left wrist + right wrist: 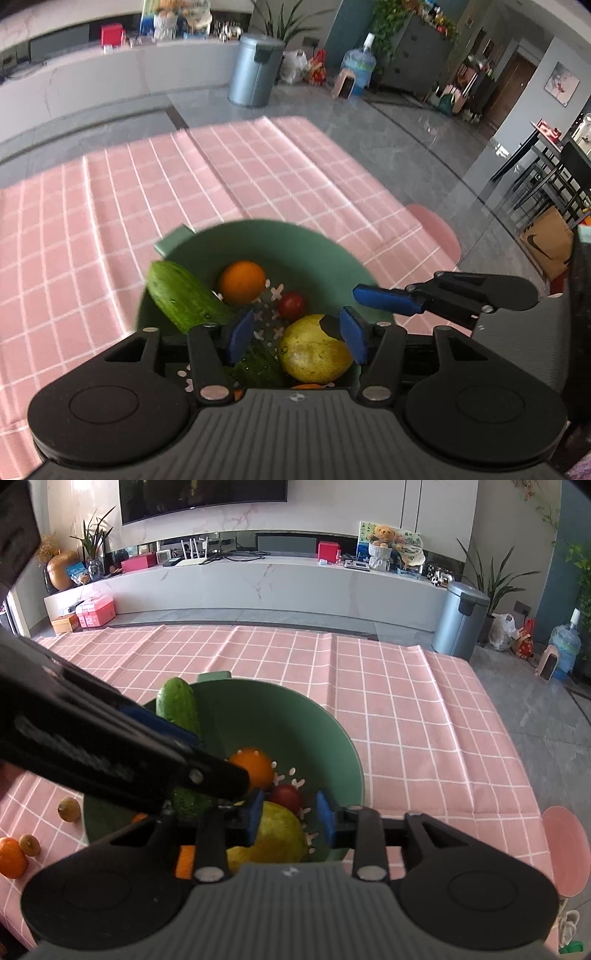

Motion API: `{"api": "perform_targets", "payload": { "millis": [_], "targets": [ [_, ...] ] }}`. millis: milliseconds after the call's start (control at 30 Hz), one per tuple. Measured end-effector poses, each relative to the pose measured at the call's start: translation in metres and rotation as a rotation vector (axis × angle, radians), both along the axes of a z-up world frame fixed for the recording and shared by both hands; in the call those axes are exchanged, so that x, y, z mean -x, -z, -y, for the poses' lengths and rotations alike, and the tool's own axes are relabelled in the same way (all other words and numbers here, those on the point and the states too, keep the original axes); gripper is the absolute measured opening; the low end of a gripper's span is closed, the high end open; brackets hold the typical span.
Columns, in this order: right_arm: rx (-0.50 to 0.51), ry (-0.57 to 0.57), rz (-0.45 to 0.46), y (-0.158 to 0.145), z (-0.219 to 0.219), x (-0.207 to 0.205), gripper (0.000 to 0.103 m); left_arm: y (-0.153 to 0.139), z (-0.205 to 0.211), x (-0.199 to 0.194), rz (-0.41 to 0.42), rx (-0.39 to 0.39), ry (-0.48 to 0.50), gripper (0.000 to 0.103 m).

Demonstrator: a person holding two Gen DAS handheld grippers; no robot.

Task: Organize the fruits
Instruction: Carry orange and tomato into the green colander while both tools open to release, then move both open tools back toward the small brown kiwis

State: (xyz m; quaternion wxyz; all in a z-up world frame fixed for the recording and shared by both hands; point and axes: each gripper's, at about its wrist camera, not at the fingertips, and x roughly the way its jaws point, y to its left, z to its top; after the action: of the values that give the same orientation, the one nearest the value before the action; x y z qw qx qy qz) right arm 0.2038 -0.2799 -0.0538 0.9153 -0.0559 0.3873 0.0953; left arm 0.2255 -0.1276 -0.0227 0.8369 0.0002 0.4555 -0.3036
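A pink checked tablecloth (406, 701) is spread under a round green perforated plastic bowl (332, 746). In it a large yellow-green pear-like fruit (314, 354), a long green cucumber (184, 299), a round orange (242, 282) and a small red fruit (291, 304) are held. Both the left gripper (295, 336) and the right gripper (290, 818) are kept apart over the bowl, nothing being gripped.

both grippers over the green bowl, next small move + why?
Probably lower the left gripper slightly onto the large yellow-green round fruit in the green plastic colander bowl. Its blue pads are open, one on each side of the fruit but above it. The right gripper, also open, hovers over the same fruit, so it should hold back.
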Motion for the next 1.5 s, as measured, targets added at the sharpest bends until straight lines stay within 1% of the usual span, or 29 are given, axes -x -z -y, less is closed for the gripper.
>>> {"api": "perform_targets", "payload": {
  "millis": [100, 167, 300, 433, 533, 600, 733, 900, 967, 1100, 1233, 1367, 1500],
  "targets": [
    [-0.02, 0.013, 0.012, -0.008, -0.003, 0.01, 0.032, -0.016, -0.012, 0.012, 0.041, -0.015, -0.021, 0.063],
    [-0.042, 0.025, 0.019, -0.012, -0.006, 0.017, 0.039, -0.025, -0.021, 0.022, 0.068, -0.027, -0.034, 0.063],
    [-0.124, 0.049, 0.032, -0.02, -0.016, 0.039, 0.039, -0.038, -0.041, 0.044, 0.112, -0.084, -0.059, 0.063],
    [-0.186, 0.056, 0.047, -0.024, -0.032, 0.062, 0.039, -0.041, -0.062, 0.07, 0.174, -0.152, -0.075, 0.063],
    [-0.217, 0.06, 0.052, -0.024, -0.047, 0.077, 0.039, -0.038, -0.077, 0.088, 0.191, -0.188, -0.079, 0.063],
    [-0.229, 0.061, 0.053, -0.024, -0.057, 0.086, 0.039, -0.034, -0.087, 0.097, 0.189, -0.2, -0.092, 0.063],
    [-0.23, 0.047, 0.044, -0.017, -0.078, 0.099, 0.039, -0.023, -0.111, 0.108, 0.157, -0.218, -0.123, 0.063],
    [-0.214, 0.004, 0.01, -0.004, -0.102, 0.107, 0.039, -0.006, -0.144, 0.112, 0.043, -0.198, -0.179, 0.063],
    [-0.209, -0.007, -0.006, 0.002, -0.109, 0.108, 0.039, -0.001, -0.149, 0.115, 0.018, -0.202, -0.187, 0.063],
    [-0.191, -0.034, -0.03, 0.011, -0.122, 0.106, 0.038, 0.012, -0.153, 0.124, -0.018, -0.212, -0.163, 0.063],
    [-0.176, -0.044, -0.04, 0.016, -0.128, 0.103, 0.038, 0.032, -0.154, 0.12, -0.095, -0.255, -0.174, 0.063],
    [-0.18, -0.051, -0.065, 0.022, -0.129, 0.1, 0.038, 0.046, -0.157, 0.118, -0.147, -0.245, -0.183, 0.063],
    [-0.181, -0.067, -0.089, 0.029, -0.133, 0.098, 0.038, 0.055, -0.156, 0.117, -0.168, -0.248, -0.18, 0.063]
  ]
}}
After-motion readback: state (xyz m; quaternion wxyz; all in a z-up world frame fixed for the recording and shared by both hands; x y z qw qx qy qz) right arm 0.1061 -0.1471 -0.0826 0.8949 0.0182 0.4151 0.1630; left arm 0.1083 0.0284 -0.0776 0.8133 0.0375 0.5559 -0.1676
